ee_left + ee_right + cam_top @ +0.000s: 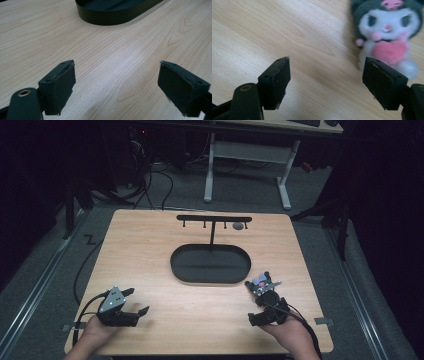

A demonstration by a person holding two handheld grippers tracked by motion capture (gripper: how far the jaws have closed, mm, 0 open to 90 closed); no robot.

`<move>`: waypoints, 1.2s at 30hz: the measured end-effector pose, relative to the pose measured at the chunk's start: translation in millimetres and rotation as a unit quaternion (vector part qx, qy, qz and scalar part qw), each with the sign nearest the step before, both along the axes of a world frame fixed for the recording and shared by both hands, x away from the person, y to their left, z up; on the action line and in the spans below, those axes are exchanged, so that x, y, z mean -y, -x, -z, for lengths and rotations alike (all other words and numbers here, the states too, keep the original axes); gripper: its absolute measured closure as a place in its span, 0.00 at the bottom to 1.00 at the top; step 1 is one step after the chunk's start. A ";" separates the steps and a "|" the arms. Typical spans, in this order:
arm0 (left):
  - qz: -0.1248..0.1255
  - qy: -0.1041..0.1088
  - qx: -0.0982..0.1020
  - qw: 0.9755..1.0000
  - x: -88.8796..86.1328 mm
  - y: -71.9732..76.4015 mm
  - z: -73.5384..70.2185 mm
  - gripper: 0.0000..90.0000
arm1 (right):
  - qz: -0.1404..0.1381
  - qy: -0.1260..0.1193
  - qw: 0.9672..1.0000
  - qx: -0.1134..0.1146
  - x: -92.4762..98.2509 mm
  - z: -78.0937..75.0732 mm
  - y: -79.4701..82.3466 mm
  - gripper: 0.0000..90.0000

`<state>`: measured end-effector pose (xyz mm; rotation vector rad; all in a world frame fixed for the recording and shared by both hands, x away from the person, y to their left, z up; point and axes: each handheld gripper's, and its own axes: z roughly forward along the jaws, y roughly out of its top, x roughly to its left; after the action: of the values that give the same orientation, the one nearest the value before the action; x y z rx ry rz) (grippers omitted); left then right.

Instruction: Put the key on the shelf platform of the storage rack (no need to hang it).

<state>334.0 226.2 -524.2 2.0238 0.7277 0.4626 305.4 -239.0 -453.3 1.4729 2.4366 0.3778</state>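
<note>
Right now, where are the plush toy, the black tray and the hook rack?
plush toy [387, 37], right gripper view, on its white face and chest.
black tray [210, 264], high view, on its bare dark floor.
hook rack [214, 218], high view, on its top bar.

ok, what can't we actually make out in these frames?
- Plush toy: top of its head cut off by the right gripper view's upper edge, lower right side behind a jaw; in the high view the right gripper hides most of it.
- Small round thing by the black stand: too small to identify.
- Oval tray: cropped in the left gripper view.
</note>
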 end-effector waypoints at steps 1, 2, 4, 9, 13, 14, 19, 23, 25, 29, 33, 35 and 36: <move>0.000 0.000 0.000 1.000 0.1 0.1 0.1 0.17 | 0.004 -0.001 1.000 0.002 2.6 -2.2 -0.4 0.26; 0.001 -0.001 0.000 1.000 0.2 0.0 0.0 0.17 | 0.006 0.001 1.000 0.004 5.1 -4.3 -0.8 0.26; 0.000 -0.001 -0.001 1.000 0.0 -0.1 -0.2 0.17 | 0.008 0.001 1.000 0.006 9.6 -7.4 -1.6 0.26; 0.000 -0.001 0.000 1.000 0.2 -0.1 0.0 0.17 | 0.020 0.001 1.000 0.010 19.8 -12.1 -4.1 0.27; 0.000 -0.001 -0.003 1.000 -0.2 -0.4 -0.1 0.17 | 0.031 0.005 0.999 0.013 28.3 -12.9 -7.0 0.27; 0.000 -0.001 -0.003 1.000 -0.2 -0.4 -0.2 0.17 | 0.034 0.010 0.999 0.014 30.4 -12.8 -8.0 0.27; 0.000 -0.001 -0.004 1.000 -0.2 -0.4 -0.2 0.17 | 0.046 0.015 0.999 0.014 38.2 -9.9 -12.2 0.24; 0.000 0.000 -0.004 1.000 -0.2 -0.5 -0.2 0.17 | 0.049 0.018 0.999 0.013 41.0 -6.2 -14.8 0.22; 0.000 -0.001 -0.004 1.000 -0.3 -0.5 -0.2 0.17 | 0.052 0.018 0.998 0.012 42.2 -3.6 -16.7 0.22; 0.000 -0.001 -0.004 1.000 -0.2 -0.5 -0.2 0.17 | 0.053 0.018 0.998 0.004 42.2 3.4 -20.6 0.22; 0.000 -0.001 -0.004 1.000 -0.1 -0.5 -0.1 0.17 | 0.051 0.021 0.998 0.002 41.9 11.0 -24.8 0.22; -0.001 -0.001 -0.004 1.000 0.0 -0.4 -0.1 0.17 | 0.053 0.023 0.998 0.002 42.7 14.9 -27.2 0.23; -0.001 -0.001 -0.004 1.000 0.0 -0.4 -0.1 0.17 | 0.056 0.022 0.998 0.000 43.2 16.4 -28.4 0.23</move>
<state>334.4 226.2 -524.1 2.0286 0.7336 0.4569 333.9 -282.2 -469.7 1.5808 2.3341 0.2978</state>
